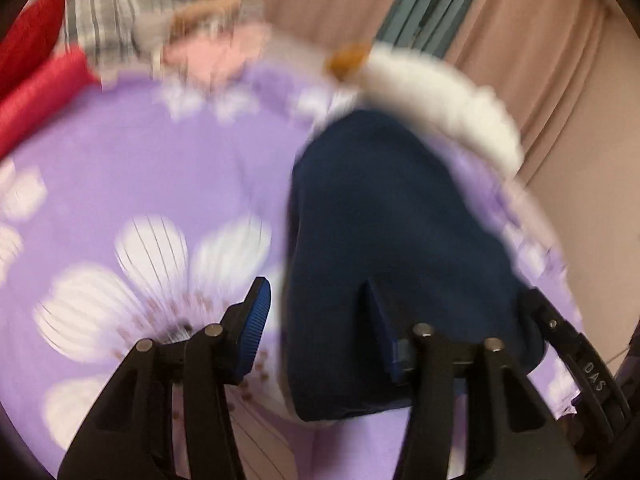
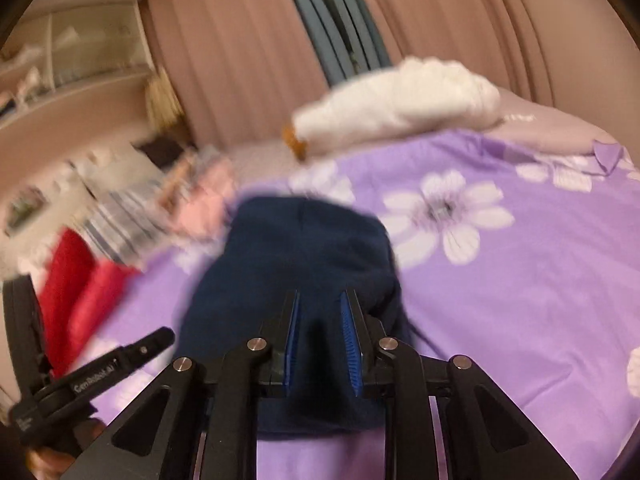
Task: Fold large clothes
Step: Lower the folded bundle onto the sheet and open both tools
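Right gripper (image 2: 320,344) clamps the navy garment (image 2: 296,256) to lift its edge off the purple bedsheet (image 2: 500,300); left gripper (image 1: 316,320) stands released alongside

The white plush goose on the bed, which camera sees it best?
The right wrist view: the white plush goose lies there whole, orange beak to tail, behind the navy garment. The left wrist view shows it only as a blurred white arc.
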### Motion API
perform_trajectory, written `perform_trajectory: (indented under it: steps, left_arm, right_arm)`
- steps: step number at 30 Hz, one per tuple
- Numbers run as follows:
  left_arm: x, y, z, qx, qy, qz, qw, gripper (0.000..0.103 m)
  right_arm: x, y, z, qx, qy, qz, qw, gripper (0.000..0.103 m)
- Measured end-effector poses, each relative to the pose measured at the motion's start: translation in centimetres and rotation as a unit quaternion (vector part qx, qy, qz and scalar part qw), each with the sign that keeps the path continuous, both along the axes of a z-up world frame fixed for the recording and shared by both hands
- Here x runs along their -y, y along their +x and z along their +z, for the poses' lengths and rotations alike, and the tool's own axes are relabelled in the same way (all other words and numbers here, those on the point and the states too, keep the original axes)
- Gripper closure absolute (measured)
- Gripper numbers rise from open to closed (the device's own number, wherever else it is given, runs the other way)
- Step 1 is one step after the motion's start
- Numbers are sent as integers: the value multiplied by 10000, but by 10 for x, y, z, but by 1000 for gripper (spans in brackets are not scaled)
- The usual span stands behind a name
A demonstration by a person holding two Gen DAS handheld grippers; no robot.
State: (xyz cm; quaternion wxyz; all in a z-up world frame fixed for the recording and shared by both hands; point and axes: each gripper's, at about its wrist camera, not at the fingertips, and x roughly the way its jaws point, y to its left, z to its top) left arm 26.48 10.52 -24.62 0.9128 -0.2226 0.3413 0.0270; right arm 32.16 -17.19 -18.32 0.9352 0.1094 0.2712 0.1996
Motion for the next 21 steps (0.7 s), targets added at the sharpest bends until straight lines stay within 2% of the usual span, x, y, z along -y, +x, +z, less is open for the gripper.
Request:
perform_trajectory:
  steps: [2,3,4,7,12,16,18,21]
  left_arm:
    - [-5,-3,-12,153,-524,7,9985,35]
    - [-7,-1,-14,99,-713,-103,9973,35]
    - [-8,0,-13,105,-735,-103,9972,36]
    - [-5,4,-8,122,-430,-103,9989,35]
    - [12,-1,-2,250,283,17,9993,35]
    - [7,-1,-4,110,333,113,9993,35]
    - [5,-3,4,-7,438,197,9988,38]
    - [4,-8,16,-102,446,333,9984,54]
  right_arm:
    - [-9,11,-30,-333,-627,-352,9969,79]
    - [-10,13,-41,-320,-735,-484,9956,79]
    - [-8,14,-44,-313,-680,-533,9958,79]
    - [1,16,-37,-401,-398,-354,9978,79]
    - [1,15,-40,-362,-506,-359,9974,79]
    - [-1,13,-38,-347,-544,-387,9972,79]
    - [-2,10,-34,-272,-618,-386,9970,79]
    - [-7,3,-23,-42,-921,-314,9953,79]
